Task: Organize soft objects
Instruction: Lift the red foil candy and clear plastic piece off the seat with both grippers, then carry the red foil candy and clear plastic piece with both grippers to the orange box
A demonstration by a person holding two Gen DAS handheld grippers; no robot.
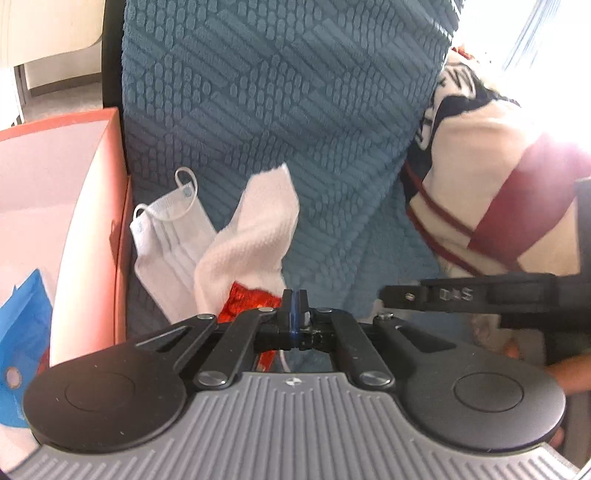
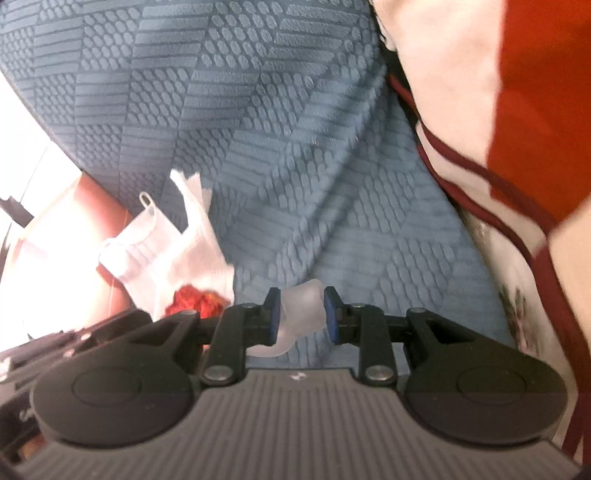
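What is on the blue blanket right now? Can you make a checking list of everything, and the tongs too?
Surface: blue textured blanket, wrinkled, covering the work area.
Job's things: white face mask beside a white sock; a red crinkly item partly under the sock; orange box at the left with a blue bag inside.
Clutter: cream, red and navy cloth at the right.
Grippers: left tongs shut, nothing clearly gripped; right tongs shut on a soft translucent piece.
Cables: nothing seen.
Surroundings: pale furniture behind the box; bright glare at the right.
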